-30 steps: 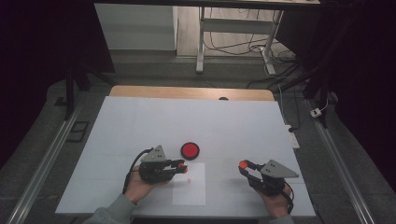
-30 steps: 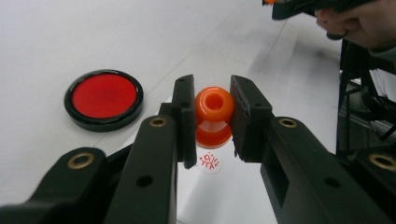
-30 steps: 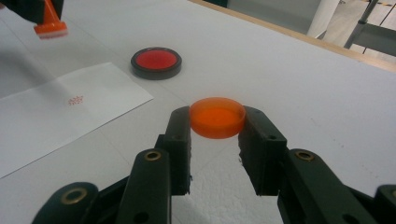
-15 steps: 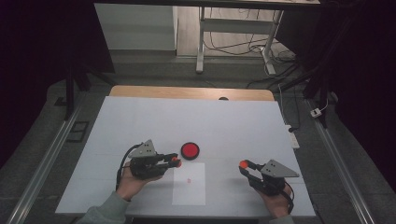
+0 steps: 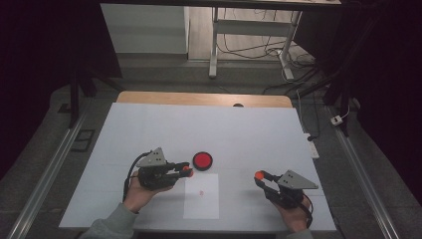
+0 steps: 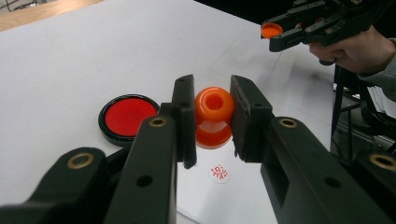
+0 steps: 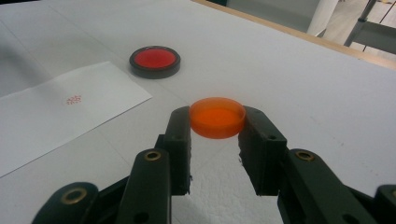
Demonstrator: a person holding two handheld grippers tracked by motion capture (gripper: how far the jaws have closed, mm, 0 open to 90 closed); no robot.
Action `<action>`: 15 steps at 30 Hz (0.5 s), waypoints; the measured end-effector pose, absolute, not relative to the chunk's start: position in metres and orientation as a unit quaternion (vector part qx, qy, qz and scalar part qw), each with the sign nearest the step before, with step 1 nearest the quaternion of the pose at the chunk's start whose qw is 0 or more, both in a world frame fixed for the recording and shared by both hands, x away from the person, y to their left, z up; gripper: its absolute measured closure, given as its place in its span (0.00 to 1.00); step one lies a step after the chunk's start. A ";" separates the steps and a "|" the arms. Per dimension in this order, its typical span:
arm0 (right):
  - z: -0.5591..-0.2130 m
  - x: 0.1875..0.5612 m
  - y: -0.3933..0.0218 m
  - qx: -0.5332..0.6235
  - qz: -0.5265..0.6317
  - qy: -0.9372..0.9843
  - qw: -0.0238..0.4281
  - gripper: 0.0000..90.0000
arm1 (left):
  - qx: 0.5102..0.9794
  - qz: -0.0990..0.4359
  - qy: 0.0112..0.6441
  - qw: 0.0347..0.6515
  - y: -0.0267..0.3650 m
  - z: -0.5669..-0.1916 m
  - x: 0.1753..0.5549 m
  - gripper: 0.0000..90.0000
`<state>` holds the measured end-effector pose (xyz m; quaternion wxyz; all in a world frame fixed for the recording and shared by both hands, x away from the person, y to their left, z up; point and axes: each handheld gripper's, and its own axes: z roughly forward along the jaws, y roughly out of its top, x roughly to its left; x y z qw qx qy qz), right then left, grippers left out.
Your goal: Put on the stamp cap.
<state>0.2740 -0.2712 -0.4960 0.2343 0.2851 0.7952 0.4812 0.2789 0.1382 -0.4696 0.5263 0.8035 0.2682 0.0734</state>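
Orange bottle (image 6: 214,116), clamped in the left gripper (image 5: 185,170), is drifting left from the paper sheet (image 5: 201,196); right gripper (image 5: 259,177) is pinching its orange cap (image 7: 217,116), awaiting capping.

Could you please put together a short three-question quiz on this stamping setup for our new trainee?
1. What does the left gripper hold between its jaws?
2. True or false: the right gripper is shut on an orange cap.
3. Where does the red ink pad lie: A) on the white sheet, B) on the table just beyond the sheet, C) at the table's far edge?

Key:
1. An orange stamp with a rounded knob.
2. True.
3. B.
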 end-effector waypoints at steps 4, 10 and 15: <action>-0.497 0.274 -0.270 0.286 0.480 0.796 0.232 0.71 | 0.805 0.072 0.268 0.524 0.137 -0.470 0.279 0.81; -0.496 0.273 -0.269 0.283 0.481 0.797 0.232 0.71 | 0.806 0.071 0.266 0.524 0.135 -0.470 0.279 0.81; -0.496 0.274 -0.267 0.280 0.482 0.798 0.230 0.71 | 0.808 0.070 0.266 0.521 0.134 -0.471 0.280 0.81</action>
